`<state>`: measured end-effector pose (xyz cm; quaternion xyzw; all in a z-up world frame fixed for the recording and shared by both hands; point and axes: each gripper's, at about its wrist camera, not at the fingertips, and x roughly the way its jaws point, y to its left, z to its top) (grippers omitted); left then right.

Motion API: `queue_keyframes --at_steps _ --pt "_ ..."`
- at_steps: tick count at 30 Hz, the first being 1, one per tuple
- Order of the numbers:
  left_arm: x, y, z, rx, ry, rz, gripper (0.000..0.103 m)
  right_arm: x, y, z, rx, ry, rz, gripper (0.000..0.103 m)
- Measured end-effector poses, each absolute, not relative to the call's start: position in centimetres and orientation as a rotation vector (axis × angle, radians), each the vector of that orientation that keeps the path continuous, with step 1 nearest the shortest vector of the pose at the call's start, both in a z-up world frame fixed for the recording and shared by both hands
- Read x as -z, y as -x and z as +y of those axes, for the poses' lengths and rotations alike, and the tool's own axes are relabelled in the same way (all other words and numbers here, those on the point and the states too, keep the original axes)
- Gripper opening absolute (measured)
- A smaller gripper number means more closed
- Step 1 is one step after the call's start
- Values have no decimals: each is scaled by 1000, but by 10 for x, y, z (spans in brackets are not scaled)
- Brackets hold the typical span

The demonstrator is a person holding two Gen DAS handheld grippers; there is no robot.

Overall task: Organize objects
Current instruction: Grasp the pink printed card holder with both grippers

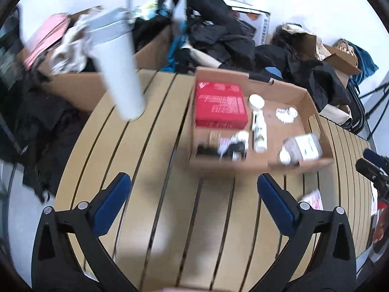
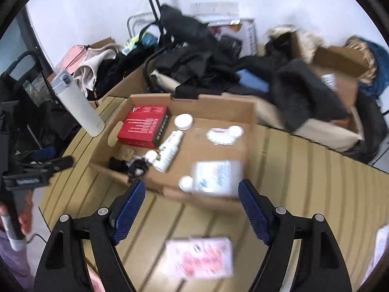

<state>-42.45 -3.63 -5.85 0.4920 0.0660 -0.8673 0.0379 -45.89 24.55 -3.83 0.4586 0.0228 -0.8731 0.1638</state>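
A shallow cardboard box (image 1: 313, 112) (image 2: 251, 112) sits on the slatted wooden table (image 1: 145, 170) (image 2: 304, 170). In it lie a red box (image 1: 220, 103) (image 2: 143, 125), a white spray bottle (image 1: 259, 131) (image 2: 170, 150), a white jar (image 2: 184, 121), a clear white-capped bottle (image 1: 301, 147) (image 2: 214, 176) and small dark items (image 2: 136, 166). A tall white tumbler (image 1: 116, 68) (image 2: 77, 104) stands left of the box. A pink packet (image 2: 198, 258) lies just ahead of my right gripper (image 2: 192, 209). My left gripper (image 1: 194, 204) hovers above the table before the box. Both are open and empty.
Cardboard boxes with dark clothes and bags (image 1: 218, 36) (image 2: 194, 60) crowd behind the table. In the right wrist view the left gripper's body and the hand holding it (image 2: 22, 182) sit at far left. A pink packet (image 1: 313, 198) lies at the table's right side.
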Motion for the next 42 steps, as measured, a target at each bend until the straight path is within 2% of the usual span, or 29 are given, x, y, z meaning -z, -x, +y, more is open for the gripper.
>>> queue_keyframes --at_steps 3,7,13,16,19,23,25,28,30,31,32,37,40,42 --pt "64 370 -25 2636 -1451 215 103 45 415 269 2536 -1301 33 82" --pt "75 312 7 2700 -1459 229 103 70 351 302 2601 -1320 -110 82" --pt "92 272 41 2756 -1463 177 103 111 278 322 2552 -1342 -299 82" --pt "104 273 53 2736 -1510 141 103 119 261 320 2525 -1297 -296 82" --pt "109 271 62 2779 -1503 213 103 119 260 321 2538 -1253 -252 81" --pt "118 286 82 2814 -1585 256 102 127 284 326 2564 -1257 -312 58" --pt "122 300 96 2841 -1598 237 100 133 298 329 2571 -1234 -338 54" --pt "135 325 114 2878 -1628 257 85 143 320 331 2548 -1258 -346 54" --pt "150 348 125 2859 -1690 271 60 153 344 328 2524 -1276 -325 54" --pt "156 357 128 2847 -1722 273 55 157 351 326 2520 -1289 -310 54" --pt "161 365 131 2838 -1747 275 51 160 361 324 2517 -1297 -293 52" --pt "178 390 146 2867 -1801 271 46 176 395 313 2481 -1300 -268 51" --pt "183 398 150 2892 -1797 295 37 186 408 309 2457 -1310 -262 42" --pt "185 398 148 2903 -1802 346 30 192 409 307 2441 -1325 -264 40"
